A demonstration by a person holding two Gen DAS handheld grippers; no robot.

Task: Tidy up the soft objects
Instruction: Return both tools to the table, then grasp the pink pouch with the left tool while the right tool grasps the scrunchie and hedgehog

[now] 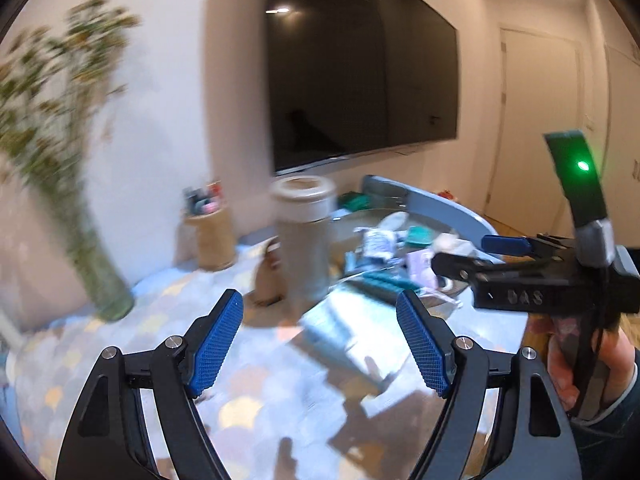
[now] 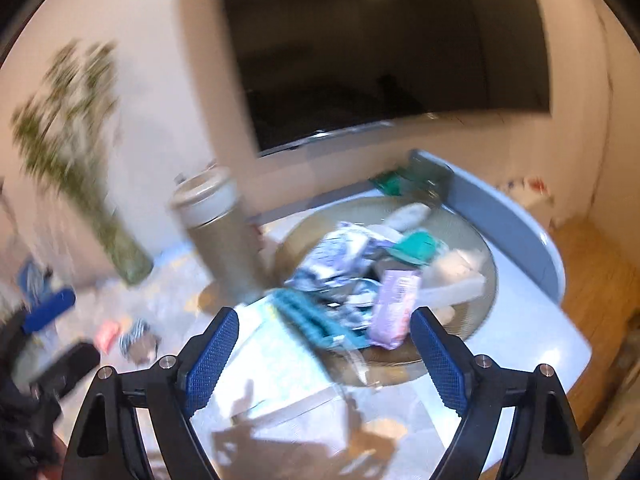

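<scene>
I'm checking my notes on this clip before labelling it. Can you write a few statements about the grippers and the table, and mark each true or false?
1. The left gripper is clamped on a cloth. False: its jaws stand open with nothing between them.
2. The right gripper is open and empty. True.
3. The round tray holds a pile of small packets. True.
4. The tall beige container lies on its side. False: it stands upright beside the tray.
5. The screen on the wall is dark. True.
</scene>
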